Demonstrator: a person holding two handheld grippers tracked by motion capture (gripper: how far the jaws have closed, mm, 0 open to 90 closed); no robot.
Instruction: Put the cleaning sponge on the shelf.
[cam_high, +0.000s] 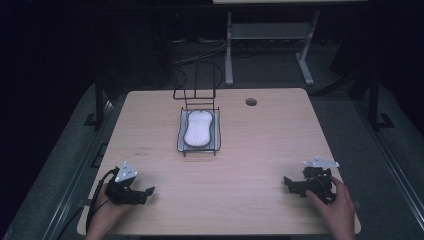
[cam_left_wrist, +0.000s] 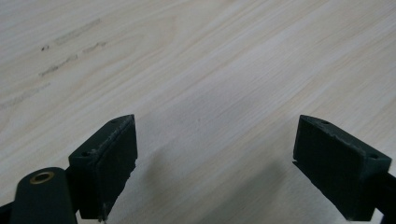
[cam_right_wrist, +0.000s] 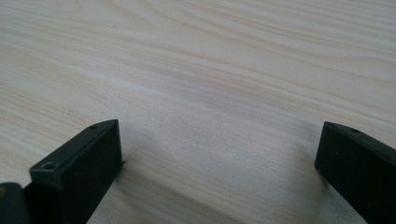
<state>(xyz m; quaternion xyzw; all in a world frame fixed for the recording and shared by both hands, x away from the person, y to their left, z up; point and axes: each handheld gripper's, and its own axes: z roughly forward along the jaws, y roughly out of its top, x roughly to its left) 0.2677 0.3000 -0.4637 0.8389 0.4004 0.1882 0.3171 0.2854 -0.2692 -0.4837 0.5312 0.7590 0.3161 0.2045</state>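
At the left of the high view we see the left tool (cam_high: 145, 192) near the surface's (cam_high: 260, 150) near left corner, held by a hand (cam_high: 102, 212) that comes in over the near edge. The tool lies low over the wood, its black body pointing toward the right edge, with a grey plate on top and a cable looping back toward the near edge. Its own view adds what the high view cannot: the left tool (cam_left_wrist: 215, 158) is released, its two black pads set wide apart with bare pale wood grain between them, and a few faint dark scuffs on the surface (cam_left_wrist: 210, 70) farther off.

Moving right, a black wire basket (cam_high: 199, 131) stands in the middle of the surface, somewhat nearer the far edge, its tall wire handle rising at the far end. In it lies a white sponge (cam_high: 197, 128), waisted in the middle, its long side running from near edge to far edge. Basket and sponge show in the high view, well apart from both tools and about midway between them.

At the right, near the near right corner, the right tool (cam_high: 286, 183) points toward the left edge, gripped from behind by a hand (cam_high: 336, 204). In its own view the right tool (cam_right_wrist: 219, 168) is likewise released, pads far apart over bare surface (cam_right_wrist: 210, 70).
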